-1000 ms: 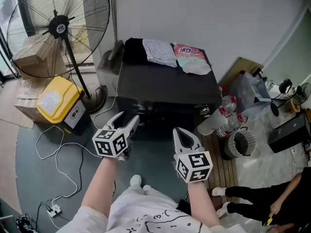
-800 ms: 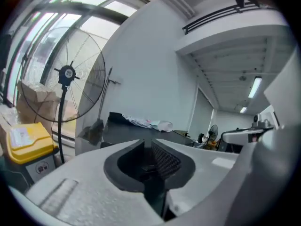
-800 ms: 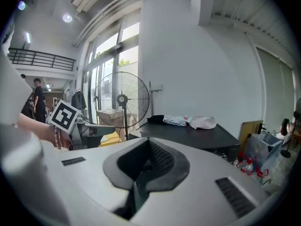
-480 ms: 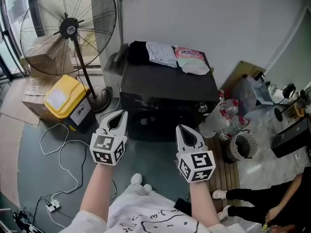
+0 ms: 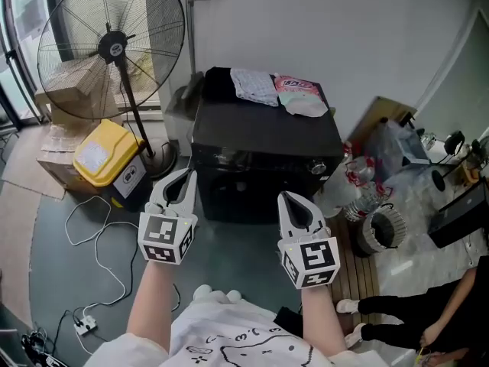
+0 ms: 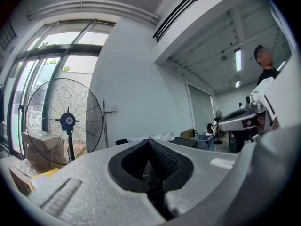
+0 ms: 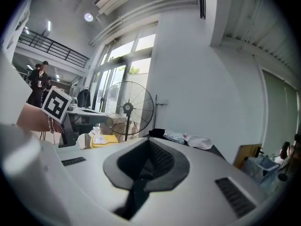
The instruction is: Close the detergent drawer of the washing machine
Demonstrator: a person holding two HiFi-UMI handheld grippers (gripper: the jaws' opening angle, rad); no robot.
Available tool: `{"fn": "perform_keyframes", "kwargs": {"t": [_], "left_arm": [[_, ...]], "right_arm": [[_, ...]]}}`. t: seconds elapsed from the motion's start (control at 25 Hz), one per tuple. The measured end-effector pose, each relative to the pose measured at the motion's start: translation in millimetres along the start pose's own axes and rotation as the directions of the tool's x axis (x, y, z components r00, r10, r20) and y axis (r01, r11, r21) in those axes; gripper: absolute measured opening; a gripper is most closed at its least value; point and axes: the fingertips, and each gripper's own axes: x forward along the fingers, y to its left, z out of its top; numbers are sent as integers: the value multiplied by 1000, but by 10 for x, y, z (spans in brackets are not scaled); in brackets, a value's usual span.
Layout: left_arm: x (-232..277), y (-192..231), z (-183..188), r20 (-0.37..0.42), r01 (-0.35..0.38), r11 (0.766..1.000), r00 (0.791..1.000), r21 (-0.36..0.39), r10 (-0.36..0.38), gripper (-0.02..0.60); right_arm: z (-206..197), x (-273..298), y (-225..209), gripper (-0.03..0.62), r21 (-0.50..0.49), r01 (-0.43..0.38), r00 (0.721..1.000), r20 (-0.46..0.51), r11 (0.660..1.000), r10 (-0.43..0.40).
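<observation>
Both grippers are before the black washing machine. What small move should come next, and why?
Probably ease the shut left gripper forward to press the upper-left front of the washing machine lightly. It and the right gripper are empty and short of it, and whether the drawer sits flush is unclear.

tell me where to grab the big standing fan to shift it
Probably the slim pole of the fan, below the head, coming level from the front. It is thin enough for a tool to close round; the wire cage is wide, and the round base lies flat and low.
</observation>
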Motion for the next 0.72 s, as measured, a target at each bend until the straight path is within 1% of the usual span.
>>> {"fn": "perform_keyframes", "kwargs": {"t": [0.32, 0.44, 0.72], "left_arm": [[-140, 214, 321, 69, -4, 999, 998, 32, 2, 17], [-178, 277, 420, 83, 0, 999, 997, 45, -4, 17], [-237, 362, 542, 108, 3, 999, 994, 45, -8, 17]], "right_arm": [[372, -20, 35, -6, -40, 60, 995, 88, 997, -56], [481, -35, 36, -6, -42, 86, 991, 109, 995, -81], [649, -115, 22, -6, -57, 132, 983, 134, 990, -123]]}}
